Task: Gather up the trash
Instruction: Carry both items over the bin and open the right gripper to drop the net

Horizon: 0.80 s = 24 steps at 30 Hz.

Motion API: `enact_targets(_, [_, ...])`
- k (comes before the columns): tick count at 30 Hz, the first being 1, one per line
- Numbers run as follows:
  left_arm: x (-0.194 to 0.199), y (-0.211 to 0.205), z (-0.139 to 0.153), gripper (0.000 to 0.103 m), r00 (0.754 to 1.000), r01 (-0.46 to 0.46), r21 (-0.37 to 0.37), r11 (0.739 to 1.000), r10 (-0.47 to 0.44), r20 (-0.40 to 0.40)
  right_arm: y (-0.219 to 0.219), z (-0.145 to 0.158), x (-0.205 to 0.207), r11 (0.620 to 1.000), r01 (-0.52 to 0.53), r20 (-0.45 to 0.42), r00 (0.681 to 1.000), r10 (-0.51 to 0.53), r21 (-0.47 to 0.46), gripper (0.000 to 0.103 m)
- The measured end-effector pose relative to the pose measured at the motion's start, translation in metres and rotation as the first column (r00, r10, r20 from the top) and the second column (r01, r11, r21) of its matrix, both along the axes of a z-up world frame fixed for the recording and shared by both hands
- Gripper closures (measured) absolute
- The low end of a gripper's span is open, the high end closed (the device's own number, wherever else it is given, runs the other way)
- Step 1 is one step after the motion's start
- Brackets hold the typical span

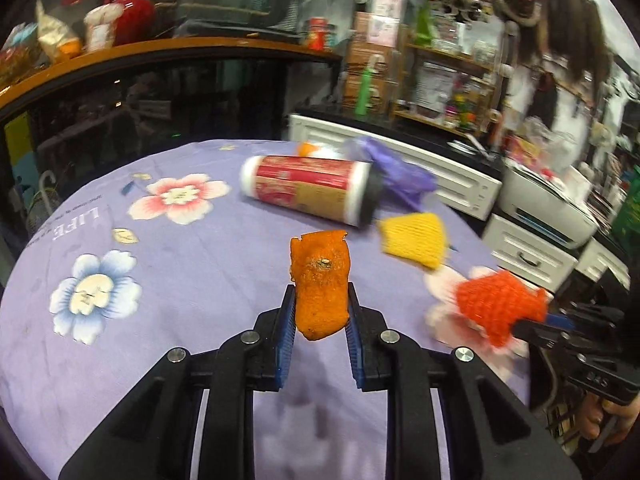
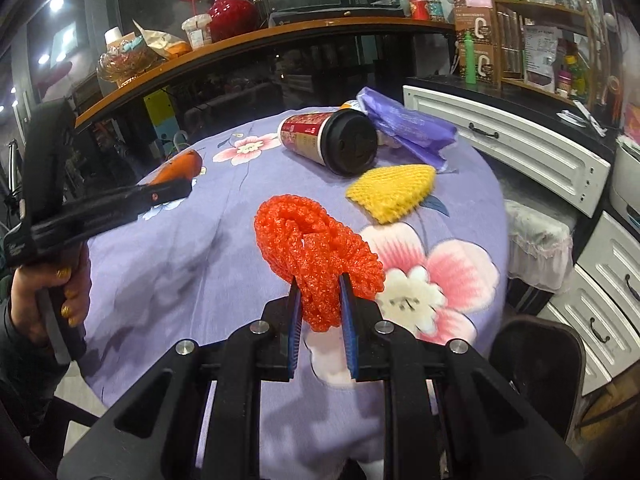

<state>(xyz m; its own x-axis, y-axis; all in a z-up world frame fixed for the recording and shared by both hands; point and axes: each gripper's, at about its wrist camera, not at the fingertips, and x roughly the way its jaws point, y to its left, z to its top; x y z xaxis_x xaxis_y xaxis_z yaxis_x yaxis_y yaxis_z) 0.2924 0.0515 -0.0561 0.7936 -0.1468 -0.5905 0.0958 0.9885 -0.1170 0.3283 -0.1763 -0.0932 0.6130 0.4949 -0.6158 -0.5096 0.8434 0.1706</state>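
Note:
My left gripper (image 1: 320, 294) is shut on a piece of orange peel (image 1: 320, 280) and holds it above the purple flowered tablecloth (image 1: 180, 280). My right gripper (image 2: 319, 282) is shut on a red foam fruit net (image 2: 316, 248), also held above the cloth. The red net (image 1: 496, 304) and right gripper (image 1: 532, 326) show at the right of the left wrist view. The left gripper (image 2: 184, 184) with the peel (image 2: 180, 166) shows at the left of the right wrist view. A yellow foam net (image 2: 390, 192), a tipped paper coffee cup with a black lid (image 2: 328, 140) and a purple plastic bag (image 2: 404, 126) lie on the table.
White drawer cabinets (image 2: 520, 148) stand right of the table. A wooden-topped glass counter (image 2: 280, 36) with vases and jars runs behind it. A dark chair (image 2: 540, 368) sits at the table's right front. A printer (image 1: 548, 208) stands on the cabinets.

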Motion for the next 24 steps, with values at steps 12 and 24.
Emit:
enact_targets(12, [-0.023,-0.114,-0.002,0.080,0.975,0.221,-0.049,0.974,-0.220,0.011,-0.101,-0.005,-0.034,0.981,0.193,-0.014,0.981,-0.193,0.020,0.084])
enact_targets(24, [-0.026,-0.214,-0.026,0.080,0.920,0.391,-0.020,0.920,-0.391,-0.034,-0.193,-0.059,-0.048,0.917,0.397,-0.103,0.911,-0.399,-0.044,0.084])
